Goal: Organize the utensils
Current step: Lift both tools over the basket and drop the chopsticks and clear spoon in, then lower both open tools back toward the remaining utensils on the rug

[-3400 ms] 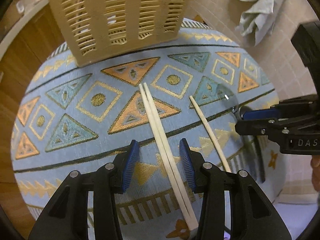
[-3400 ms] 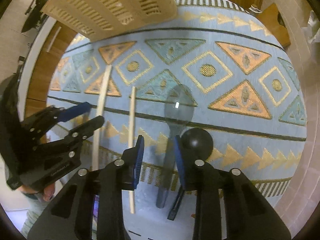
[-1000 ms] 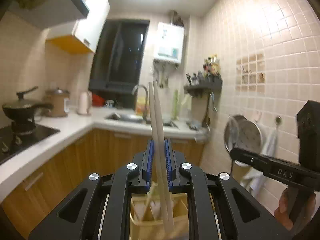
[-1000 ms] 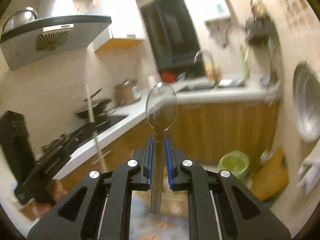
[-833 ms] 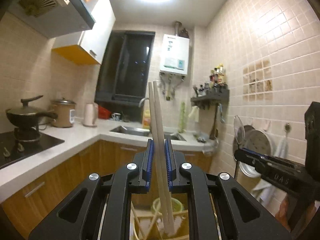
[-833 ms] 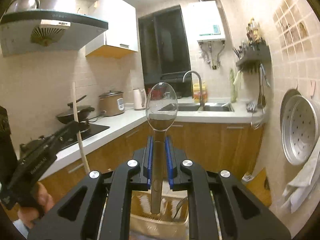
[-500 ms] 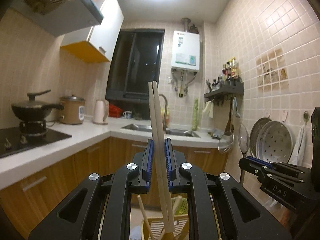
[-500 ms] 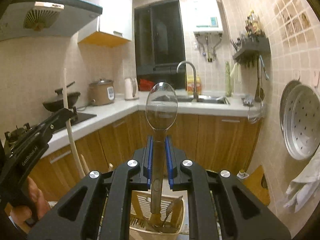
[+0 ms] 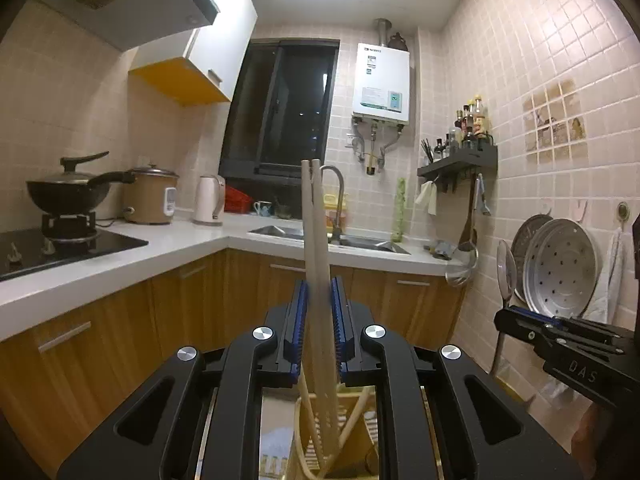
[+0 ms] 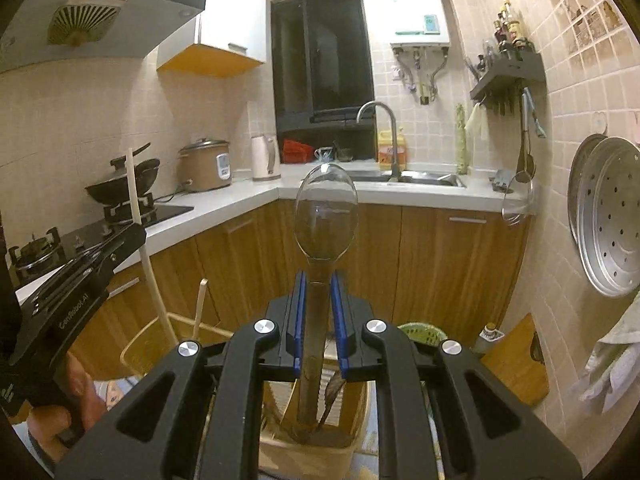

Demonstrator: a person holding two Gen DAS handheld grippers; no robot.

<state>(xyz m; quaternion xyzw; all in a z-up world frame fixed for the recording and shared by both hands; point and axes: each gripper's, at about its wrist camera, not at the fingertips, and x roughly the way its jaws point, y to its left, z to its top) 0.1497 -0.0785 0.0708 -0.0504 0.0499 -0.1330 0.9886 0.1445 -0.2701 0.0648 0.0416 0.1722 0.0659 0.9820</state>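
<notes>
My left gripper (image 9: 318, 320) is shut on a pair of pale wooden chopsticks (image 9: 314, 232), held upright with their lower ends inside the cream slatted utensil basket (image 9: 360, 440) below. My right gripper (image 10: 318, 320) is shut on a clear plastic spoon (image 10: 326, 216), bowl up, its handle end down inside the basket (image 10: 320, 452). Other chopsticks (image 10: 200, 304) lean in the basket. The right gripper (image 9: 560, 340) shows at the right of the left wrist view, and the left gripper (image 10: 80, 280) shows at the left of the right wrist view.
A kitchen lies ahead: white counter (image 9: 180, 248) with a wok (image 9: 68, 192), rice cooker (image 9: 150, 196) and kettle (image 9: 208, 200), a sink with faucet (image 10: 380, 136), wooden cabinets (image 10: 440, 264), and steamer trays (image 10: 612, 216) hanging on the right tiled wall.
Both grippers picked up their utensils from the patterned mat and turned them upright. Over the last second both have lowered, bringing the chopsticks and the spoon handle down into the basket.
</notes>
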